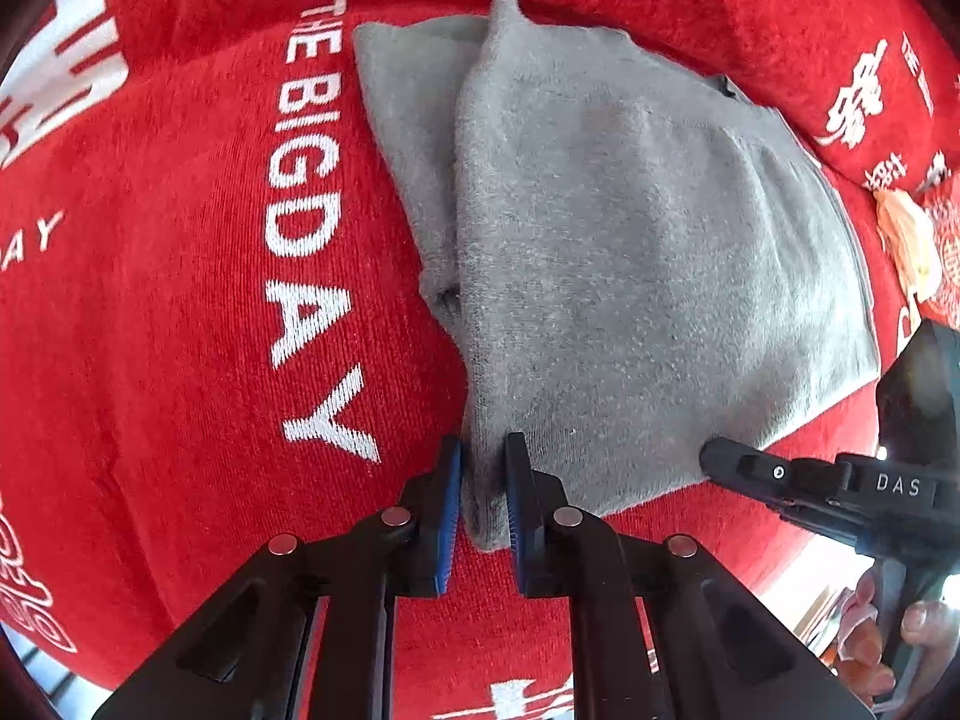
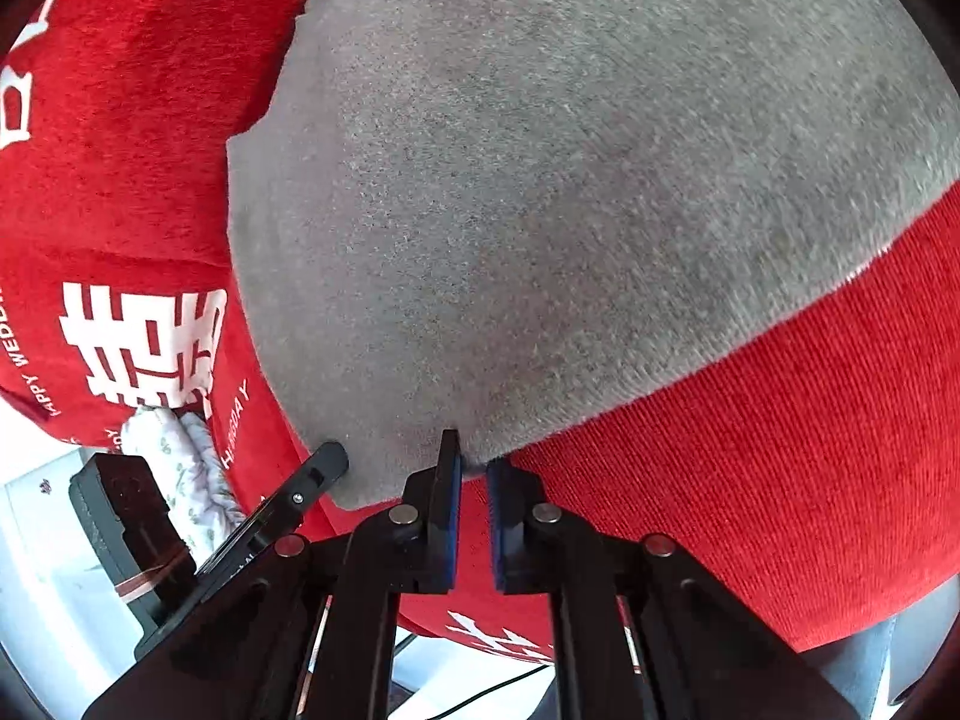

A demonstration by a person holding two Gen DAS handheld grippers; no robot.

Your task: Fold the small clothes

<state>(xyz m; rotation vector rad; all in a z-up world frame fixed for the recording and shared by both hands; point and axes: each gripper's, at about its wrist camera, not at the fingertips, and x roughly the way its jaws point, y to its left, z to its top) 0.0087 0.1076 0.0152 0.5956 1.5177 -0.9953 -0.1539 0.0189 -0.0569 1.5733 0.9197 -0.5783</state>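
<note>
A small grey knit garment [image 1: 630, 252] lies partly folded on a red cloth with white lettering [image 1: 180, 300]. My left gripper [image 1: 483, 456] is shut on the garment's near corner, the grey fabric pinched between its blue pads. My right gripper [image 2: 474, 459] is at the garment's near edge [image 2: 540, 210], its jaws nearly closed with a bit of grey fabric between the tips. The right gripper also shows in the left wrist view [image 1: 720, 456], resting on the garment's near right edge. The left gripper's finger shows in the right wrist view [image 2: 327, 462].
The red cloth [image 2: 750, 480] covers the whole work surface and falls off at the near edge. A red cushion with white characters [image 1: 870, 90] lies at the far right. A white patterned cloth [image 2: 180, 456] hangs at the left beyond the red cloth.
</note>
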